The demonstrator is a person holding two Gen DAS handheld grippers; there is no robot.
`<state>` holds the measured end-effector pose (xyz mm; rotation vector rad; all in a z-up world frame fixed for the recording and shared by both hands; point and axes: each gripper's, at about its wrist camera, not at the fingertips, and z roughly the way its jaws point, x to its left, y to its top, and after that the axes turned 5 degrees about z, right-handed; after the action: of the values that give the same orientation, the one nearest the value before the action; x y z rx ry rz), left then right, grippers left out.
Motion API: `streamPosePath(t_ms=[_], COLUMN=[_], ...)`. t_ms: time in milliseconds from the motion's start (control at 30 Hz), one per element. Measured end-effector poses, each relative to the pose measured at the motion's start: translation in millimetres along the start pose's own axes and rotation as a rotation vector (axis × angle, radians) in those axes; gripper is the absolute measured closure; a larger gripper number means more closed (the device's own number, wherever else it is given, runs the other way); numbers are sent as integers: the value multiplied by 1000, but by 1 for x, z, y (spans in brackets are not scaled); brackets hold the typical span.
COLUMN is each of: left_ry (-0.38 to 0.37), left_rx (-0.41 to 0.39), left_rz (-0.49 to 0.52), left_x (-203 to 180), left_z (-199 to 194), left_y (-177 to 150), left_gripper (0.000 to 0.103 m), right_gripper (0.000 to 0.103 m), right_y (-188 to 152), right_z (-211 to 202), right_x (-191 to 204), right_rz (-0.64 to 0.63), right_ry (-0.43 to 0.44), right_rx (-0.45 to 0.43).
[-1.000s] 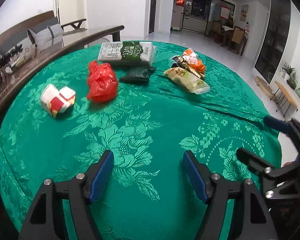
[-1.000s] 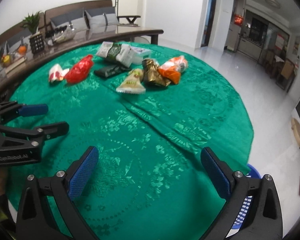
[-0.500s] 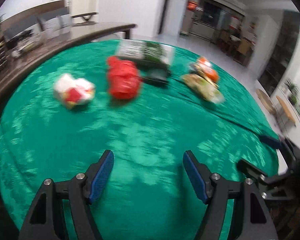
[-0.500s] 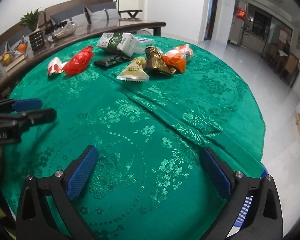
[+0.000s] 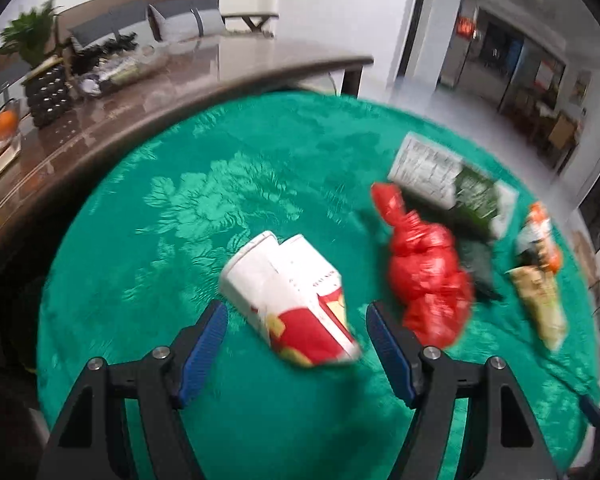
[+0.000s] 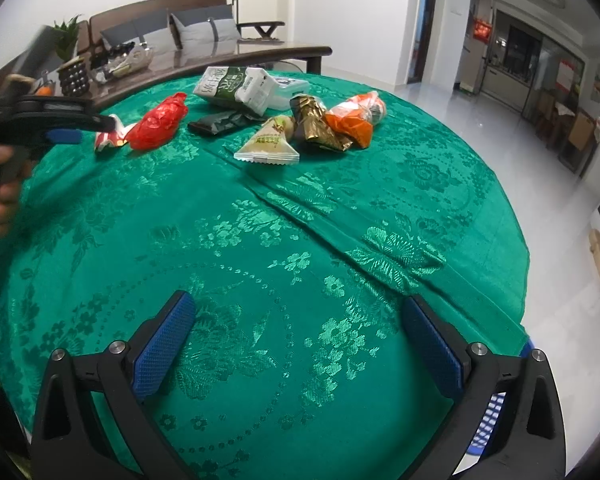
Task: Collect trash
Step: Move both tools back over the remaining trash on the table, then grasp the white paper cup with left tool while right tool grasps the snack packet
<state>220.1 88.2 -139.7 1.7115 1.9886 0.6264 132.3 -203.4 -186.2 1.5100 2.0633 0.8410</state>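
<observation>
Trash lies on a round table with a green cloth [image 6: 340,208]. A crushed white and red paper cup [image 5: 292,300] lies just ahead of my open left gripper [image 5: 296,332], its near end between the fingertips. A red plastic bag [image 5: 424,272] lies to its right. Behind are a green and white milk carton [image 6: 236,88], a dark green wrapper [image 6: 220,122], a pale snack packet [image 6: 270,144], a gold wrapper [image 6: 314,126] and an orange packet [image 6: 352,120]. My right gripper [image 6: 296,340] is open and empty over the near cloth. The left gripper [image 6: 64,128] shows at the cup [image 6: 108,140].
A dark wooden table [image 5: 140,92] with a plant, a fruit bowl and clutter stands behind the round table. A blue basket [image 6: 488,420] stands on the floor at the near right edge. A sofa [image 6: 172,28] is at the back wall.
My left gripper has moved forward and left across the table to the paper cup, still open. My right gripper has stayed over the near cloth with only a small shift.
</observation>
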Motion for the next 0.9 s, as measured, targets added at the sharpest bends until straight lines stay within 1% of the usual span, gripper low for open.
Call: streamPosePath(t_ms=[67, 100, 167, 200, 233, 300, 400, 433, 500, 567, 633, 667, 700, 767, 900], left_ry=[7, -3, -31, -43, -62, -104, -181, -208, -237, -258, -258, -250, -242, -234, -230], left_rx=[6, 4, -12, -12, -11, -4, 24, 30, 27, 14, -18, -30, -39, -33, 2], left_rz=[18, 27, 68, 97, 124, 166, 215, 233, 256, 272, 284, 291, 301, 331, 352], left_x=[-1, 1, 2, 2, 2, 2, 0, -2, -6, -11, -15, -16, -17, -20, -24], left_z=[8, 8, 7, 6, 5, -2, -14, -20, -29, -36, -43, -46, -47, -46, -34], left_y=[0, -1, -4, -6, -7, -12, -22, -26, -33, -38, -40, -40, -40, -40, -41], left_gripper=[30, 32, 49, 61, 65, 68, 68, 68, 65, 56, 31, 27, 25, 25, 25], right_gripper=[0, 0, 0, 0, 0, 0, 0, 0, 0, 0, 0, 0, 0, 0, 1], right_y=[0, 0, 0, 0, 1, 1, 1, 2, 2, 3, 4, 5, 7, 11, 33], right_z=[0, 0, 0, 0, 1, 1, 2, 2, 3, 4, 4, 5, 5, 5, 7], right_x=[0, 0, 0, 0, 0, 0, 0, 0, -1, -1, -1, -2, -2, -2, -4], right_rz=[-1, -1, -1, 0, 0, 0, 2, 3, 6, 9, 6, 3, 1, 3, 21], right_ry=[0, 0, 1, 1, 2, 5, 8, 9, 12, 16, 19, 19, 21, 28, 58], right_rx=[-1, -2, -3, -3, -3, 0, 3, 5, 9, 16, 26, 33, 44, 56, 26])
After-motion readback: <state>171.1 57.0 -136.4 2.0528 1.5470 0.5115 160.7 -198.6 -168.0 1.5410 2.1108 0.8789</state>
